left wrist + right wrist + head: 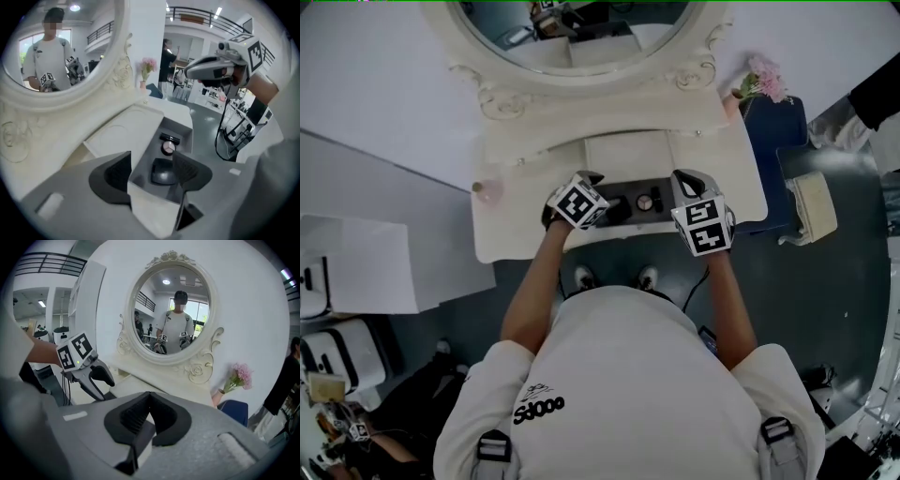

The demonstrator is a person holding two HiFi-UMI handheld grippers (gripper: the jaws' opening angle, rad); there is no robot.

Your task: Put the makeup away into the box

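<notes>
Hovering, head view: left gripper [605,192] and right gripper [684,180] flank the box [662,214]. A pinkish item [487,190] sits on the table [516,234], well left of the left fingers; too small to name.

Left gripper view: fingers released, empty. Compact [161,171], palette [168,148] and lipstick [169,138] lie boxed beyond them.

Right gripper view: fingers clenched, empty; box unseen.

Judged between placements; next, fetch any leftovers.

Both forearms [534,281] reached toward the open drawer [183,133]. The left gripper [152,171], angled down over it, held its jaws apart, empty. The right gripper [149,405], beside the drawer, had its jaws closed, empty.
</notes>
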